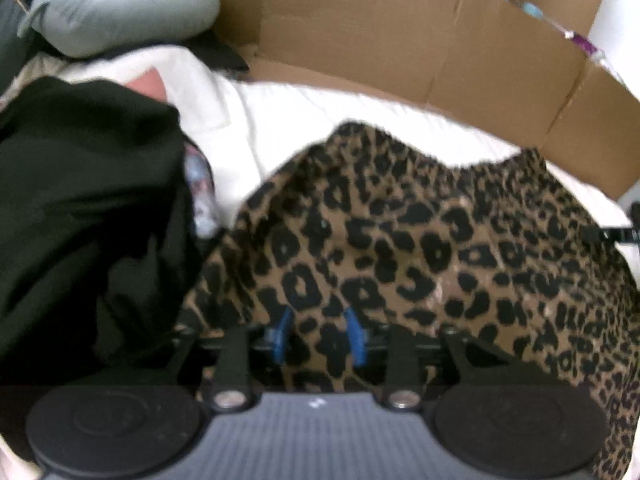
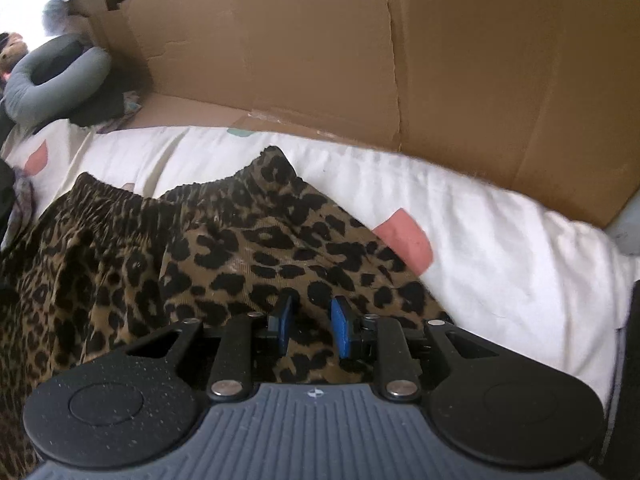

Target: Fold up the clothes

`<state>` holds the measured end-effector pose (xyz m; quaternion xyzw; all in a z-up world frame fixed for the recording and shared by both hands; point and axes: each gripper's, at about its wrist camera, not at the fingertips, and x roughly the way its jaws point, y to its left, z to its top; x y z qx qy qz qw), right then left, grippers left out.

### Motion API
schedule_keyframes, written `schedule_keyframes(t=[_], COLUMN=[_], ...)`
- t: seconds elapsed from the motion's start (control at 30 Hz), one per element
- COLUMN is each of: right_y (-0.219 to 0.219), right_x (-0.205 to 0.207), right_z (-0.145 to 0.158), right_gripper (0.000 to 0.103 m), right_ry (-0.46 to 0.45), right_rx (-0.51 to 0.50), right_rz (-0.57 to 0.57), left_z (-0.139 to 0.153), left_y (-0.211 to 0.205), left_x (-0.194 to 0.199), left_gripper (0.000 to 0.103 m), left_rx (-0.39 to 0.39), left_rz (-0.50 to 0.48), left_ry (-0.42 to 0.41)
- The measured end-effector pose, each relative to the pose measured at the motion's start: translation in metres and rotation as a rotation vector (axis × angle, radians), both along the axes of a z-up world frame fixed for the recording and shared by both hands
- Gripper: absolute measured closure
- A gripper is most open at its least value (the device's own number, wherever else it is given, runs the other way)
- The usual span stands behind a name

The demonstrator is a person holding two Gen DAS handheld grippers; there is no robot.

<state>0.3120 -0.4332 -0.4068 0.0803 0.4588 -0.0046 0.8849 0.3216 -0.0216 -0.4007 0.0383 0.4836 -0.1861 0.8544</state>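
Observation:
A leopard-print garment [image 1: 420, 240] with a gathered elastic waistband [image 2: 152, 196] lies spread on white bedding [image 2: 500, 248]. My left gripper [image 1: 320, 334] is low over its left part. The blue pads stand apart, and print cloth fills the gap without being pinched. My right gripper [image 2: 312, 326] hovers over the garment's [image 2: 200, 248] right edge. Its pads are also apart, with cloth lying between and under them. The left wrist view is blurred.
A black garment [image 1: 80, 200] is heaped to the left of the print one. A cardboard wall [image 2: 400, 60] runs along the far side of the bedding [image 1: 300, 120]. A grey curved pillow [image 1: 120, 12] sits at the far left. The bedding carries pink patches [image 2: 408, 240].

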Motion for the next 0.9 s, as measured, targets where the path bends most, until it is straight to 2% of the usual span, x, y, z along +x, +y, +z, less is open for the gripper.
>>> schedule_keyframes(t=[0.1, 0.2, 0.43, 0.57, 0.67, 0.8, 0.9], right_y=[0.001, -0.001, -0.018, -0.031, -0.031, -0.024, -0.017], right_x=[0.007, 0.011, 0.01, -0.001, -0.014, -0.033, -0.05], right_z=[-0.011, -0.019, -0.018, -0.009, 0.001, 0.004, -0.003], right_gripper=[0.075, 0.075, 0.075, 0.074, 0.074, 0.073, 0.066], right_ry=[0.015, 0.019, 0.022, 0.025, 0.013, 0.034, 0.067], right_rx=[0.01, 0.013, -0.025, -0.004, 0.042, 0.042, 0.016], right_rz=[-0.017, -0.034, -0.095, -0.111, -0.068, -0.009, 0.027], left_z=[-0.008, -0.009, -0.004, 0.0, 0.004, 0.001, 0.0], left_y=[0.002, 0.01, 0.04, 0.055, 0.062, 0.074, 0.082], left_x=[-0.003, -0.006, -0.014, -0.025, -0.034, -0.043, -0.05], left_gripper=[0.066, 0.066, 0.065, 0.065, 0.065, 0.065, 0.065], left_rx=[0.039, 0.034, 0.049, 0.088, 0.144, 0.189, 0.201], left_rz=[-0.005, -0.003, -0.011, -0.009, 0.01, 0.045, 0.074], left_ry=[0.009, 0.013, 0.017, 0.011, -0.015, -0.029, -0.033])
